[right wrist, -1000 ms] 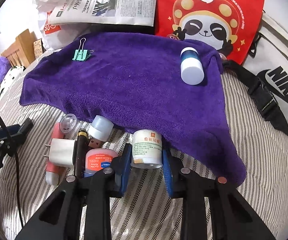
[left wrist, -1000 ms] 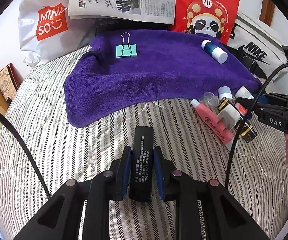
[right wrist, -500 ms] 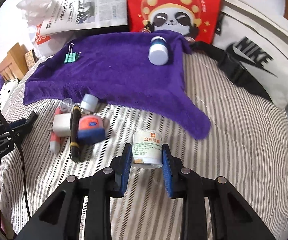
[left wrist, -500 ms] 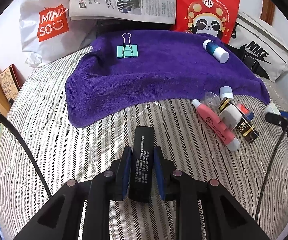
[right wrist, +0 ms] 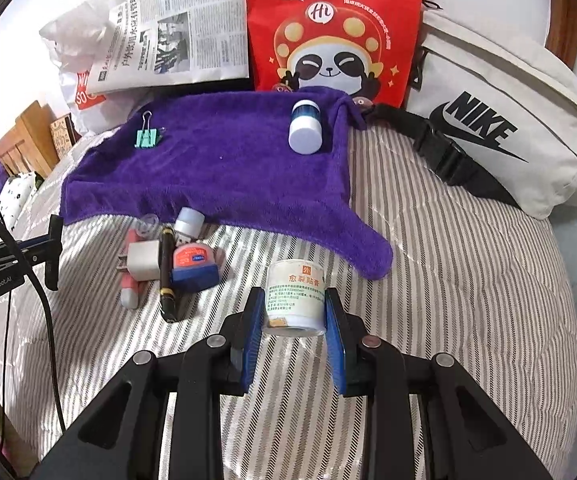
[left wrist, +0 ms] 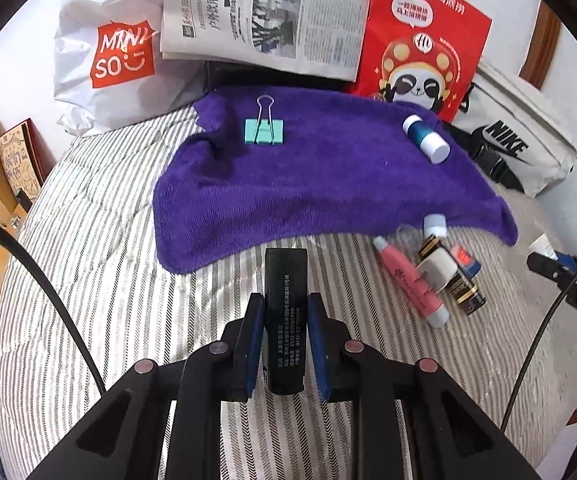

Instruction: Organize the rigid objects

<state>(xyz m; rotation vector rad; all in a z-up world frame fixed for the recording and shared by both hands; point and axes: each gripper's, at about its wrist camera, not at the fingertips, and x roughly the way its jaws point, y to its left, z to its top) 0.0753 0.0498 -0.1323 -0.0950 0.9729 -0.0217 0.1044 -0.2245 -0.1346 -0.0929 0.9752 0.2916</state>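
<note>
My left gripper [left wrist: 284, 312] is shut on a black rectangular box [left wrist: 285, 280] with white print, held above the striped bedding near the front edge of a purple towel [left wrist: 320, 184]. My right gripper [right wrist: 294, 312] is shut on a small white jar [right wrist: 295, 292] with a green label, held above the bedding in front of the towel's right corner [right wrist: 224, 168]. On the towel lie a teal binder clip [left wrist: 264, 130] and a blue-and-white bottle [left wrist: 425, 139]. A pile of small items [right wrist: 164, 256], with a pink tube, a white charger, a black-gold tube and a blue case, lies on the bedding.
At the back stand a white Miniso bag [left wrist: 108, 56], a newspaper [left wrist: 264, 16], a red panda bag [left wrist: 420, 44] and a white Nike bag [right wrist: 500, 128] with a black strap. Wooden furniture [right wrist: 20, 136] is at the far left.
The right gripper has lifted the white jar away from the pile and pulled back to the right. The left gripper has moved slightly toward the towel with the black box.
</note>
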